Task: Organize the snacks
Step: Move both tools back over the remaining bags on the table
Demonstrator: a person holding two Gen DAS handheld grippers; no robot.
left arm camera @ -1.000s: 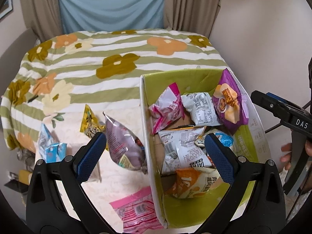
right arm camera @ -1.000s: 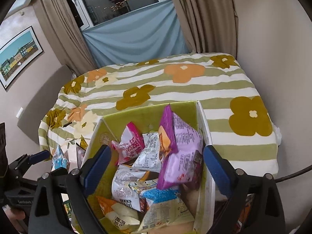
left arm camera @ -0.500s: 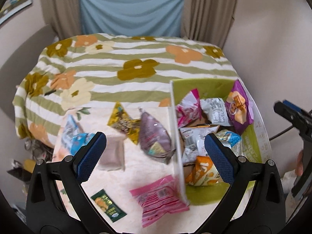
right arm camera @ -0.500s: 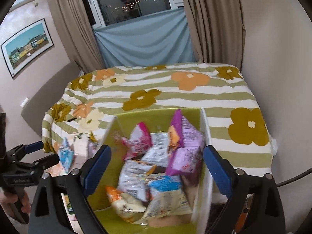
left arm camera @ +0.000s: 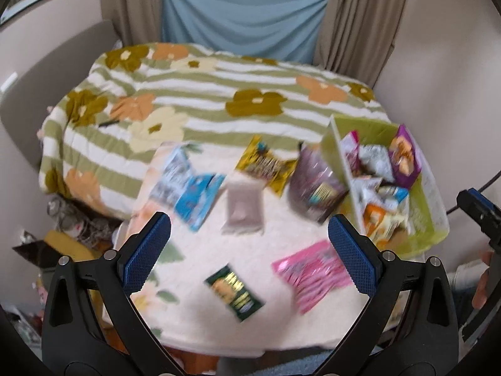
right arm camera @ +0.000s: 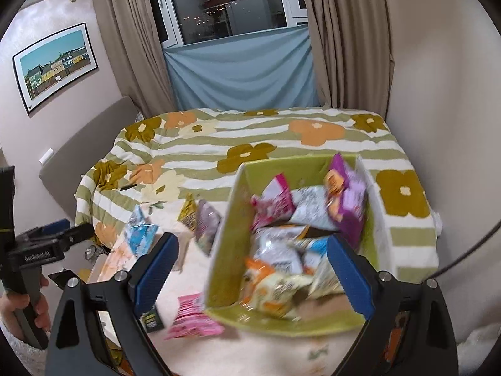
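Observation:
A green box (left arm camera: 421, 219) (right arm camera: 238, 194) on the bed holds several snack bags, among them a purple one (left arm camera: 404, 156) (right arm camera: 347, 200). Loose snacks lie left of it on a pale blanket: a pink packet (left arm camera: 313, 272) (right arm camera: 191, 316), a dark green packet (left arm camera: 235, 291), a mauve bag (left arm camera: 316, 185) (right arm camera: 205, 222), a grey-brown pouch (left arm camera: 242, 208), a yellow packet (left arm camera: 264, 164) and a blue packet (left arm camera: 188, 189) (right arm camera: 139, 228). My left gripper (left arm camera: 249, 252) hovers open above the loose snacks, nothing between its fingers. My right gripper (right arm camera: 252, 269) hangs open over the box's near-left part, holding nothing.
The bed carries a green-and-white striped flowered cover (left arm camera: 200, 103) (right arm camera: 250, 138). Walls close in on the right; curtains (right arm camera: 344, 37) and a window stand behind. Clutter (left arm camera: 65, 219) lies on the floor at the left. A hand (right arm camera: 18, 304) holds the other gripper's handle.
Both grippers have drawn back and up; the box and snacks look smaller and farther. The left view has swung left, bringing the dark green packet and more loose snacks into sight. Jaws unchanged.

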